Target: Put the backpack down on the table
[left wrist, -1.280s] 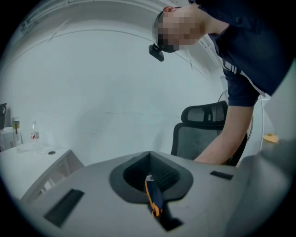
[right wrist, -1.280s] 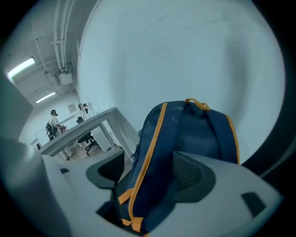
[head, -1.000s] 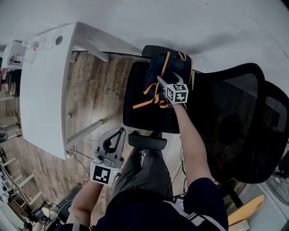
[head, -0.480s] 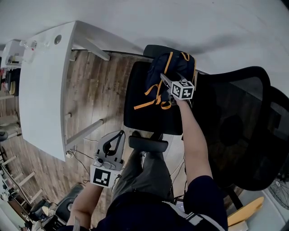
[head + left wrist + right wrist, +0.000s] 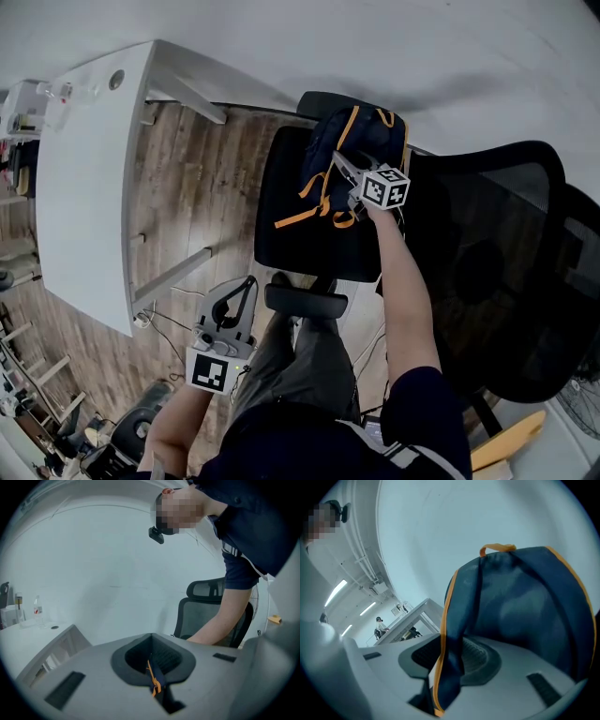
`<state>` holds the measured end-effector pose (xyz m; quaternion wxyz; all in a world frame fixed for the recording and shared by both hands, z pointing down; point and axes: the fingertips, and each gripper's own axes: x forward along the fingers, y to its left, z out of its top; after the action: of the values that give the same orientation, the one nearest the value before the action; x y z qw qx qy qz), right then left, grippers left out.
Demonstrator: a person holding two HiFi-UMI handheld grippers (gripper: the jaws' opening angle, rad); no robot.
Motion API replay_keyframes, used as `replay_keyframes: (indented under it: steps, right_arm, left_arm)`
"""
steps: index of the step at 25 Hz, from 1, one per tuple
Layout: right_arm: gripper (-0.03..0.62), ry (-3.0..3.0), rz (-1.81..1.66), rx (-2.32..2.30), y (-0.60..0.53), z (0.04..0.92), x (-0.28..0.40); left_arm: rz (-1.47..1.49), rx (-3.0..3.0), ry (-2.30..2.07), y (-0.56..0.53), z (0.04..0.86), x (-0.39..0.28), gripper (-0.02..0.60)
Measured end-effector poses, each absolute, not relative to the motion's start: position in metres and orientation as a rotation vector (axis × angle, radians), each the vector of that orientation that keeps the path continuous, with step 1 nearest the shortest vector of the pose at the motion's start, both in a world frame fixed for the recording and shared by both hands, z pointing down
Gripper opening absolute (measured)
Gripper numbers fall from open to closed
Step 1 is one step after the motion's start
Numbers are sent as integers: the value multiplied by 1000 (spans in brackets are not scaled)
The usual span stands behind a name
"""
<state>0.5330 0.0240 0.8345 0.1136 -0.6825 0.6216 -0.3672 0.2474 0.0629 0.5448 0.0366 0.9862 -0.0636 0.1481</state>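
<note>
The navy backpack [image 5: 361, 141] with orange trim sits on the seat of the black office chair [image 5: 281, 225], toward the seat's far edge. The right gripper [image 5: 339, 165] reaches over that seat; its fingers have just been closing and clamp the backpack's orange-edged strap [image 5: 449, 634]. The left gripper [image 5: 249, 281] hangs just off the chair's near edge, fingers together. The white desk [image 5: 84, 187] stands left of the chair, apart from it

Cool, even indoor light — heavy fisheye warping at edges.
</note>
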Motion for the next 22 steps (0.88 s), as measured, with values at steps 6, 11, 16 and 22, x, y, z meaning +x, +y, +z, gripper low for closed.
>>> replay_keyframes:
  steps: [6, 11, 16, 22]
  right_arm:
    - [141, 1727, -1021, -1940, 18, 839, 545]
    - [49, 1846, -975, -1958, 9, 834, 540]
    - [31, 1892, -953, -2020, 10, 825, 535]
    - [29, 2016, -849, -2123, 13, 798, 528]
  left_arm:
    - [464, 3021, -183, 68, 550, 247, 3]
    - [493, 3030, -177, 71, 556, 243, 3]
    - [507, 3020, -192, 70, 559, 239, 3]
    - [493, 3028, -203, 71, 555, 240, 3]
